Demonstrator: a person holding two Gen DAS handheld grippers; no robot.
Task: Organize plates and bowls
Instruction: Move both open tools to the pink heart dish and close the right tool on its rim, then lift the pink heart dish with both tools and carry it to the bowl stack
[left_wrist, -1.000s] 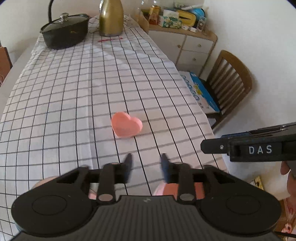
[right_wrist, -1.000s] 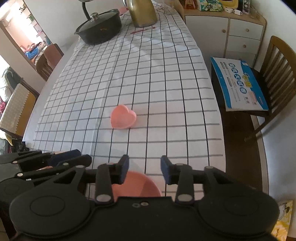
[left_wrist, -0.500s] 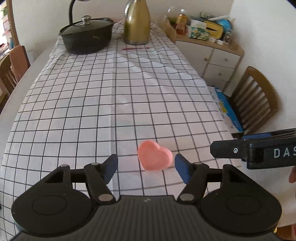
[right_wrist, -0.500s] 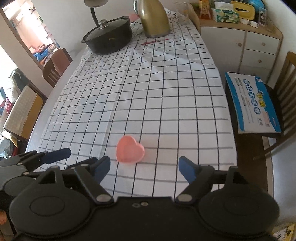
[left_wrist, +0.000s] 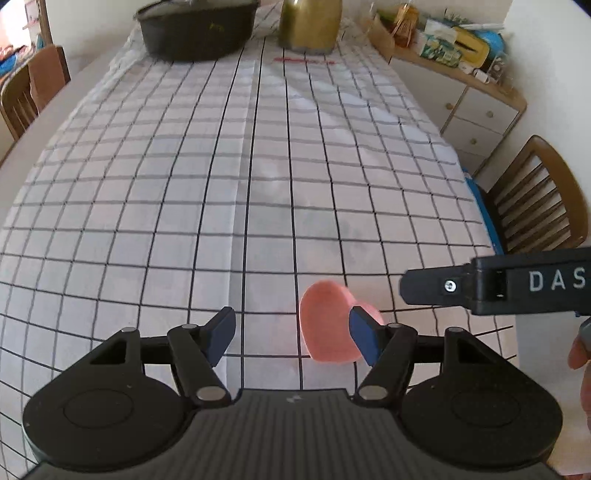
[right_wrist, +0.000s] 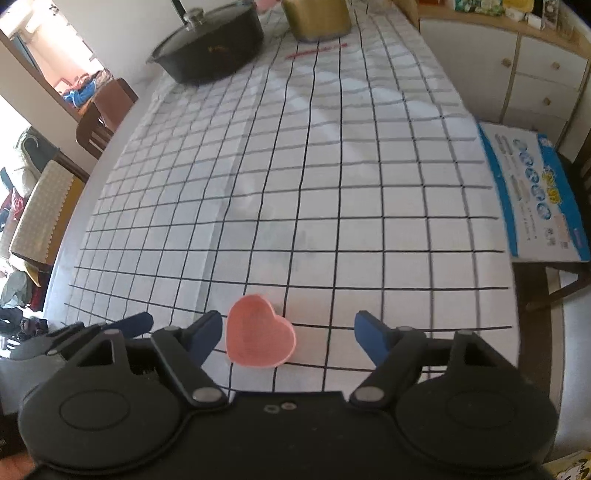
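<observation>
A pink heart-shaped bowl (left_wrist: 327, 330) lies alone on the checked tablecloth (left_wrist: 258, 166) near the table's front right. My left gripper (left_wrist: 291, 325) hovers over it, open; the bowl shows just inside its right finger (left_wrist: 364, 332), which covers part of the rim. In the right wrist view the same heart bowl (right_wrist: 258, 338) sits close to the left finger (right_wrist: 207, 332) of my right gripper (right_wrist: 288, 326), whose jaws stand wide and are closing slightly, with no pad touching the bowl. The right gripper (left_wrist: 436, 288) reaches in from the right edge of the left wrist view.
A black lidded pot (left_wrist: 195, 29) and a gold kettle (left_wrist: 308, 26) stand at the table's far end. A cabinet (right_wrist: 535, 74) with clutter on top, a wooden chair (left_wrist: 535, 199) and a blue box (right_wrist: 532, 192) are to the right. More chairs (right_wrist: 103, 114) stand on the left.
Both grippers moved forward over the table and their jaws widened. The pink round dishes seen beneath them earlier have dropped out of view. The heart bowl is now close to both grippers' fingers.
</observation>
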